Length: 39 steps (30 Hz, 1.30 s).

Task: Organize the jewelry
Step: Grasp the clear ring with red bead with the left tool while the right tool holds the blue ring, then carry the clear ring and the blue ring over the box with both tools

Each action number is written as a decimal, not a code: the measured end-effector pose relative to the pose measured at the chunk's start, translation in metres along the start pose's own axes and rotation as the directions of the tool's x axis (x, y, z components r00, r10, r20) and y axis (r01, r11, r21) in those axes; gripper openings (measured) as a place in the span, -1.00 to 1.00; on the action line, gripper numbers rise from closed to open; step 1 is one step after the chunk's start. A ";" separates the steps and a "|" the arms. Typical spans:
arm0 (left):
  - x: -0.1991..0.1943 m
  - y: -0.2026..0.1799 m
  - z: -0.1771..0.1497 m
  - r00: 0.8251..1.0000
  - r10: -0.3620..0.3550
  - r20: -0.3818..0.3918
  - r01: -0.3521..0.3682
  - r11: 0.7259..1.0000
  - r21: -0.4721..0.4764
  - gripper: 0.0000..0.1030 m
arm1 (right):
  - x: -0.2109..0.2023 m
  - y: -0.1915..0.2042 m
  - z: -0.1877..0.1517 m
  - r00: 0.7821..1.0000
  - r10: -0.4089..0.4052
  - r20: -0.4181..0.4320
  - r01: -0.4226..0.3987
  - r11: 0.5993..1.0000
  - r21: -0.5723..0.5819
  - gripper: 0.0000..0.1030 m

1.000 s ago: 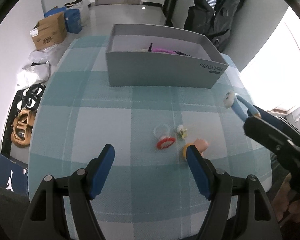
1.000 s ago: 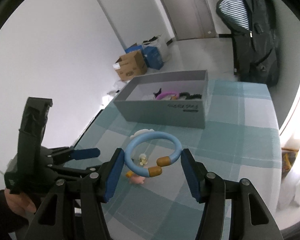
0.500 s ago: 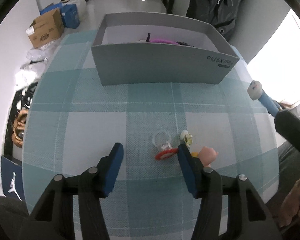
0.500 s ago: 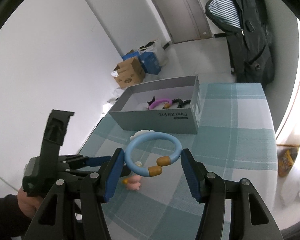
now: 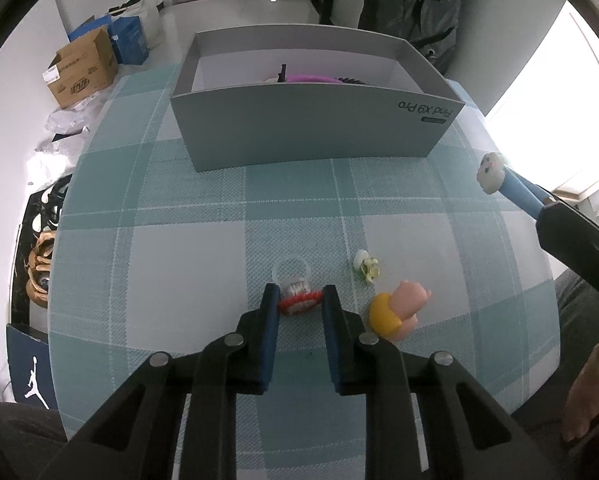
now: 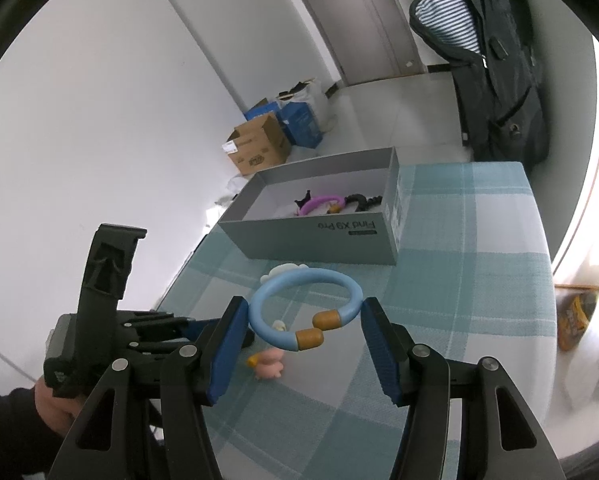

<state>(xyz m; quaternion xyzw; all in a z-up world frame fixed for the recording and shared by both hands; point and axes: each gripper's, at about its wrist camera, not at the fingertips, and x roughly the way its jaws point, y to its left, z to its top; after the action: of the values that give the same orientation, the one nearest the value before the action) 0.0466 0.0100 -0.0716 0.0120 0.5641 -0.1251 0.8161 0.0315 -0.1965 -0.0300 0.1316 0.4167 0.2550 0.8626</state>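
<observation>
Red ring [image 5: 299, 305]: sits between the left gripper [image 5: 298, 300] pads, at the very fingertips, on the checked tablecloth [image 5: 179, 272]. Jaws clamped down on its red disc, both pads touching it; the clear band sticks out ahead of the tips, so the ring's long axis runs along the fingers, away from the hand. Left hand owns this one, right is well off to the side.

Right gripper [image 6: 303, 320] grips a blue bangle [image 6: 305, 310] across its width, lying roughly flat between the pads, brown end caps facing the camera, cloud charm on the far side.

Outward from the left tips: 1 small white-yellow flower piece [image 5: 365, 266] just right and ahead, 1 pink-and-yellow pig figure [image 5: 399, 308] right of the right finger, not touching it. Grey phone box [image 5: 311, 128] straight ahead, well apart, open top; inside 1 purple bangle [image 6: 319, 203] and 1 black spiral tie [image 6: 363, 201], possibly more hidden.

Next, my guess: lift and carry forward to the box.

Count: 2 grippers, 2 bangles, 1 ring, 1 box.
</observation>
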 end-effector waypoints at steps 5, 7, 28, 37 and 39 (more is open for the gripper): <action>-0.009 0.002 0.001 1.000 -0.016 0.020 0.017 1.000 -0.008 -0.69 | 0.001 -0.001 0.000 1.000 0.000 -0.001 0.000 1.000 0.007 0.11; -0.014 0.002 0.003 0.999 -0.025 0.035 0.025 1.000 -0.009 -0.69 | 0.001 -0.001 0.001 1.000 0.003 0.000 -0.003 1.000 0.008 0.11; -0.027 0.024 0.015 0.990 -0.090 0.108 0.099 0.992 -0.080 -0.69 | 0.035 -0.012 -0.001 0.988 -0.035 -0.149 0.040 0.999 0.036 -0.37; -0.020 0.038 0.015 0.989 -0.116 0.091 0.127 0.983 -0.131 -0.69 | 0.076 0.010 -0.006 0.950 -0.192 -0.245 0.159 0.976 -0.147 -0.37; -0.021 0.038 0.016 0.989 -0.115 0.094 0.126 0.984 -0.125 -0.69 | 0.082 0.021 -0.008 0.939 -0.248 -0.238 0.195 0.955 -0.225 -0.39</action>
<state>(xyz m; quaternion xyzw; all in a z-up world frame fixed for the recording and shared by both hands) 0.0625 0.0479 -0.0513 -0.0810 0.5351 -0.1374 0.8296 0.0613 -0.1341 -0.0790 -0.0378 0.5125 0.2113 0.8315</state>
